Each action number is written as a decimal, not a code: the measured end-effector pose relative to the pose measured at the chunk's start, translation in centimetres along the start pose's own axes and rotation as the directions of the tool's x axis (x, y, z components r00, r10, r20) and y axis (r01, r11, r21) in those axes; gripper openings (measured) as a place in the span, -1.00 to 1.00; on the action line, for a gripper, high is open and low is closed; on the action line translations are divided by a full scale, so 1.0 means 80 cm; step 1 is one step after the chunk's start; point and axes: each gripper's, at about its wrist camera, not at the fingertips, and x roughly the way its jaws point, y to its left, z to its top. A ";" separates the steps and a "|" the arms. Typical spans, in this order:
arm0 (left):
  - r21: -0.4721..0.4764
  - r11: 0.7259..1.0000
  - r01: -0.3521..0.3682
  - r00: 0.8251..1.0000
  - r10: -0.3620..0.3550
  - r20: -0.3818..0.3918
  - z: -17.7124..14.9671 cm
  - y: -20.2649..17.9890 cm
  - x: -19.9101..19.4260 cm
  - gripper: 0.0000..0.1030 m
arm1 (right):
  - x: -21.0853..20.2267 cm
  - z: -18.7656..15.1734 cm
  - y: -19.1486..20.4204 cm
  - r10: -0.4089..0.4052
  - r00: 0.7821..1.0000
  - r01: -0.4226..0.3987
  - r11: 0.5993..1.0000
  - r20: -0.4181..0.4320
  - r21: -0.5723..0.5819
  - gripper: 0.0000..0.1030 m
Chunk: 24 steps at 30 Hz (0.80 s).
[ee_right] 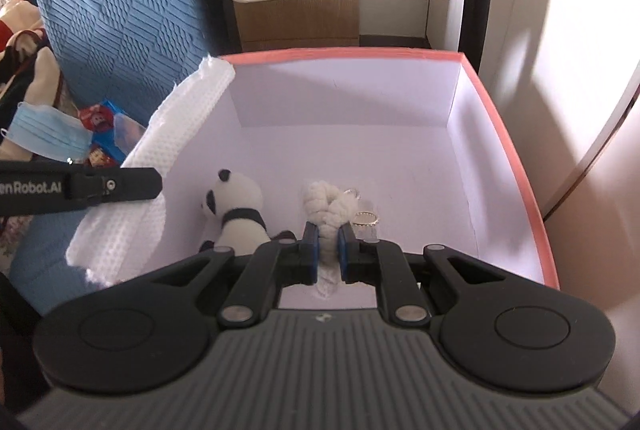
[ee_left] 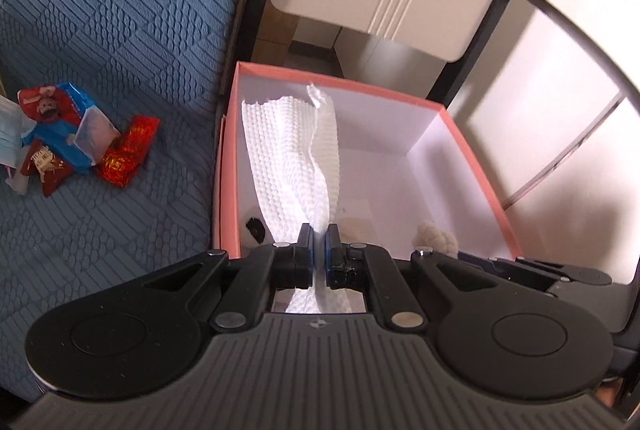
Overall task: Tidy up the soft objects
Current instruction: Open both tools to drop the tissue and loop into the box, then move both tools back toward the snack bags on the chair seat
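**Mia:** What could go wrong now?

**Ben:** The left gripper [ee_left: 319, 230] is closed tight on a white paper towel [ee_left: 296, 153]. The towel is long and floppy. Most of it hangs inside the pink box [ee_left: 472, 145], but in the right wrist view its top end lies over the left rim. If the claw lets go now, I think that end could stay draped over the side, or slide out onto the blue bed cover [ee_left: 120, 9]

**Mia:** And the other claw?

**Ben:** The right gripper [ee_right: 328, 236] is squeezing a fluffy white knotted rope toy [ee_right: 326, 207] low inside the box. A little ring [ee_right: 366, 218] hangs on it. The panda plush [ee_right: 238, 209] sits just beside it, so the claw might bump the panda when it opens

**Mia:** How does the towel look?

**Ben:** White, bumpy all over, and twisted in the middle. The rope toy is cream, soft and lumpy

**Mia:** Is anything left outside?

**Ben:** Yes. Red and blue snack packets [ee_left: 80, 133] lie on the bed cover, well apart from the box, with a blue face mask [ee_right: 48, 129] near them
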 end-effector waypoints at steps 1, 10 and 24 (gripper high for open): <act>0.002 1.000 -0.001 1.000 0.001 -0.004 -0.002 -0.001 0.002 -0.87 | 0.002 -0.002 -0.002 0.000 1.000 0.000 1.000 -0.006 0.005 -0.74; 0.006 1.000 -0.013 1.000 0.013 -0.019 -0.008 -0.003 0.005 -0.86 | 0.015 -0.011 -0.010 0.003 0.999 -0.002 1.000 -0.032 0.020 -0.72; 0.023 0.999 -0.044 0.996 0.043 0.073 0.002 0.012 -0.057 0.04 | -0.019 -0.007 0.001 -0.017 1.000 0.017 0.999 0.013 0.032 0.04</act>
